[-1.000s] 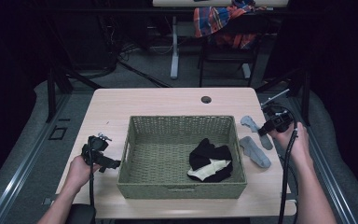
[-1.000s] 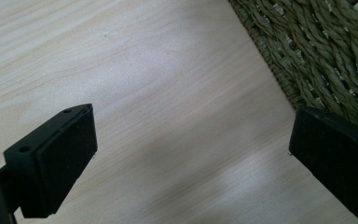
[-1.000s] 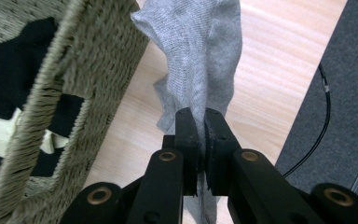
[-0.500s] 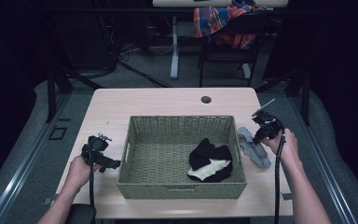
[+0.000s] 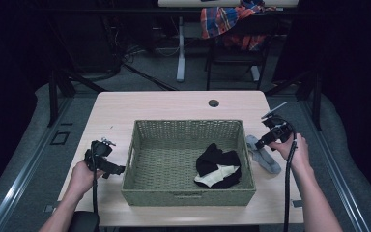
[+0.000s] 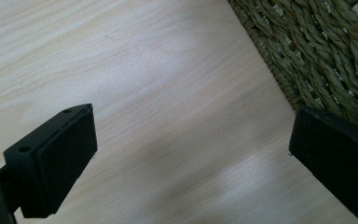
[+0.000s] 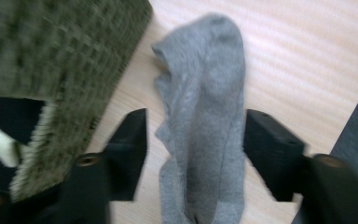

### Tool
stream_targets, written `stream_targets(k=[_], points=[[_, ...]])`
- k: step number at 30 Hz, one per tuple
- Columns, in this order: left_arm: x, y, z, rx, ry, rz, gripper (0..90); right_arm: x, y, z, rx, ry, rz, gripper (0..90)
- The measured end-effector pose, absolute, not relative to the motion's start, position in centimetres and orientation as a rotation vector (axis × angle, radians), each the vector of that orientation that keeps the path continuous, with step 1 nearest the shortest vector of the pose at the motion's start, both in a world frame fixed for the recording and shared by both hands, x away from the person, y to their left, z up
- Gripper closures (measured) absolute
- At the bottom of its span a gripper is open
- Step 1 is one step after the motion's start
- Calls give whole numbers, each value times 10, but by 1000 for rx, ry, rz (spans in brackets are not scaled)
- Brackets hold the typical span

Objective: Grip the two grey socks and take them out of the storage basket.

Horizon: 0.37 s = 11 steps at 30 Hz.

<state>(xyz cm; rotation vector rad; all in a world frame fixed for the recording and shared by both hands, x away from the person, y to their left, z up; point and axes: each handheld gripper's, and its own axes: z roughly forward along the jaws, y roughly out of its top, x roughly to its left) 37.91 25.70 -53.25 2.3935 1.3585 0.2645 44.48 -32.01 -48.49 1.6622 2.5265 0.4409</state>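
- One grey sock (image 7: 205, 126) lies flat on the desk (image 5: 174, 104), just beside the basket's right wall, at about three o'clock from the basket (image 5: 188, 126); it is not yet lifted.
- The right tool (image 5: 262, 142) hangs over that sock with its jaws spread on either side of it; they have just been opening, and the pads do not press the cloth, so the grasp is still to come.
- Inside the basket, toward its four o'clock corner, a dark bundle of socks (image 5: 217, 164) with a pale one across it already rests, which I judge to be the finished share.
- The left tool (image 5: 118, 170) waits at nine o'clock of the basket, jaws wide apart over bare wood, holding nothing.
- Left to do, as I judge it: pinch the grey sock, carry it over the rim, drop it in.
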Motion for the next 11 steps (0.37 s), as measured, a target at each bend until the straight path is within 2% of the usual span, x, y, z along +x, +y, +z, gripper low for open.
stream_targets(k=[4,11], points=[[379,257,-533,2394,1360,267,11,442,-329,-476,1660,2496,526,243],[380,256,-533,2394,1363,271,11,441,-337,-468,1671,2411,625,154]])
